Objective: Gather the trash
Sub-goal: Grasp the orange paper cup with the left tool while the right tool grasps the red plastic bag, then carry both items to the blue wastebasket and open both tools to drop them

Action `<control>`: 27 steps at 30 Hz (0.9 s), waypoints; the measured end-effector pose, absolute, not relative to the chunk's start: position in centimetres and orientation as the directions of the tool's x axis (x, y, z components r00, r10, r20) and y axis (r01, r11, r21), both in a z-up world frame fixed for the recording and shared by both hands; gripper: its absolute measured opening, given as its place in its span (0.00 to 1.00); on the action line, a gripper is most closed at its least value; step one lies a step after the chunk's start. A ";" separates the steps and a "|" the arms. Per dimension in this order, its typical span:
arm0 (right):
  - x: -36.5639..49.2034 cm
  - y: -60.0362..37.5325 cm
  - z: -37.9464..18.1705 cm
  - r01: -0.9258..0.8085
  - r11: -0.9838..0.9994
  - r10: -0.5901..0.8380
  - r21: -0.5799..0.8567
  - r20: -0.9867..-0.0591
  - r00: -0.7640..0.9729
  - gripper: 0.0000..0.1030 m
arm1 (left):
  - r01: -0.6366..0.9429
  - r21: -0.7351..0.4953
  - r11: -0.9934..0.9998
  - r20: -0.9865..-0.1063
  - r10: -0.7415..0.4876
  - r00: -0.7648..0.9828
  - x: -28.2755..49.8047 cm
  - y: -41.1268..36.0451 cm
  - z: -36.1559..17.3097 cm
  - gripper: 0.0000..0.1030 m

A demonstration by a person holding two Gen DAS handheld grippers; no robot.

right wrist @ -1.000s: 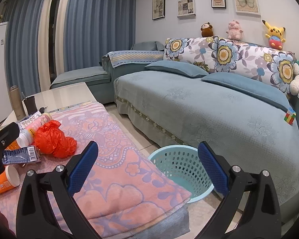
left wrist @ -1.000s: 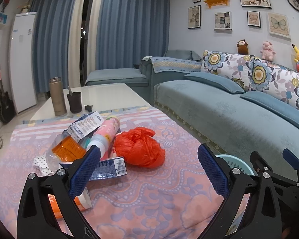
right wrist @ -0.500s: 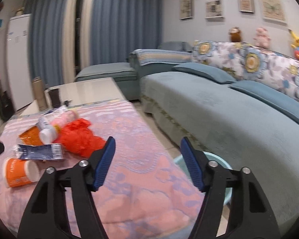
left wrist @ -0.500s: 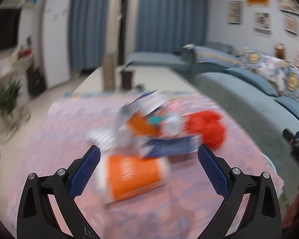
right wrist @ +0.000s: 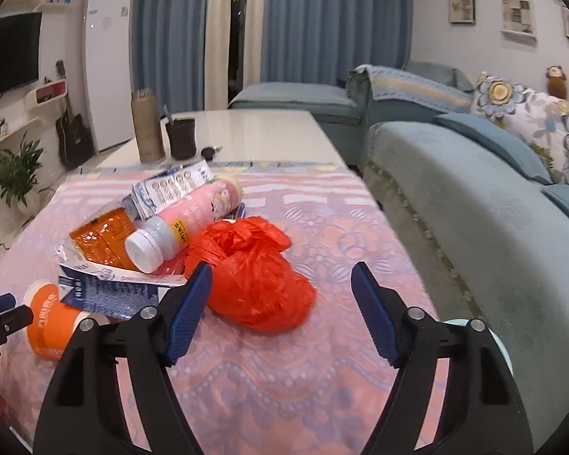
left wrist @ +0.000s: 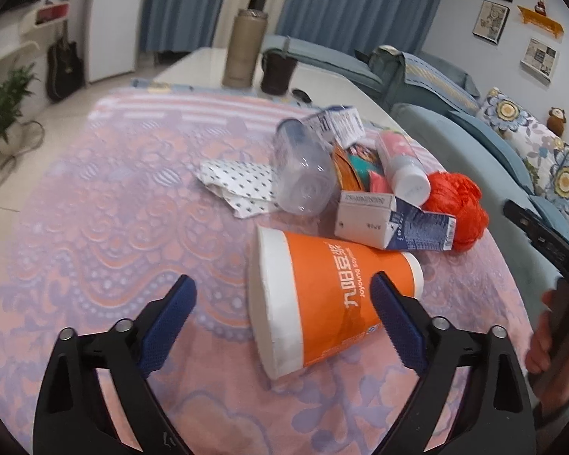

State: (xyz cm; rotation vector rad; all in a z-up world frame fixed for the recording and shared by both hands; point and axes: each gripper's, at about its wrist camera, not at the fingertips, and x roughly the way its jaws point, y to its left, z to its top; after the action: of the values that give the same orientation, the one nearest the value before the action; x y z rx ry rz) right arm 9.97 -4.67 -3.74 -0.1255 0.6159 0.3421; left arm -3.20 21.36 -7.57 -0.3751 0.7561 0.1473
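Note:
A pile of trash lies on the pink patterned cloth point(left wrist: 95, 227). An orange paper cup point(left wrist: 322, 295) lies on its side; it also shows in the right wrist view point(right wrist: 51, 320). My left gripper point(left wrist: 282, 311) is open, its fingers either side of the cup. Behind lie a blue-white carton point(left wrist: 394, 223), a clear plastic bottle point(left wrist: 303, 174), a pink bottle point(right wrist: 182, 227), an orange wrapper point(right wrist: 100, 240) and a dotted paper point(left wrist: 242, 185). My right gripper point(right wrist: 280, 303) is open just in front of the red plastic bag point(right wrist: 254, 276).
A tall tan flask point(right wrist: 146, 129) and a dark cup point(right wrist: 180, 138) stand on the white table point(right wrist: 254, 129) behind the cloth. The blue sofa point(right wrist: 474, 197) runs along the right. A teal basket's rim point(right wrist: 502, 352) shows beside the table.
My left gripper has swung left and moved down onto the orange cup. My right gripper has turned left from the basket and sofa towards the red bag, with its jaws somewhat narrower.

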 end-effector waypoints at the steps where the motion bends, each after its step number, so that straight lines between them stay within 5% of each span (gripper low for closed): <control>1: 10.5 -4.5 -4.1 -0.354 0.935 0.282 -0.005 -0.597 0.751 0.69 | -0.254 -0.291 0.922 -0.696 -0.022 0.717 -2.9 21.3 -7.8 0.78; 10: 13.7 -2.6 -6.9 -0.402 0.915 0.318 0.027 -0.661 0.680 0.70 | -0.182 -0.375 0.909 -0.680 -0.137 0.720 -2.2 20.6 -8.5 0.54; 14: 14.8 -2.1 -8.2 -0.409 0.910 0.335 0.061 -0.689 0.643 0.70 | -0.160 -0.372 0.914 -0.679 -0.150 0.718 -2.4 19.6 -8.4 0.53; 18: 14.7 -1.5 -8.8 -0.418 0.907 0.331 0.048 -0.695 0.638 0.69 | -0.118 -0.406 0.906 -0.669 -0.206 0.714 -2.7 18.6 -8.4 0.36; 22: 13.6 -1.1 -8.5 -0.443 0.896 0.334 0.020 -0.689 0.644 0.44 | -0.072 -0.415 0.907 -0.667 -0.250 0.702 -3.3 17.4 -8.3 0.23; 27: 12.0 -2.7 -7.3 -0.434 0.900 0.349 0.039 -0.661 0.664 0.29 | -0.013 -0.438 0.899 -0.651 -0.307 0.694 -3.5 15.9 -8.0 0.11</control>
State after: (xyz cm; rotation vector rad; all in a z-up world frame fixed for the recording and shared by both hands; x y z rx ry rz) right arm 12.02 -2.72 -7.27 -0.1254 0.7197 0.4435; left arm -3.47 15.89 -7.97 -0.4337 0.7928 -0.1701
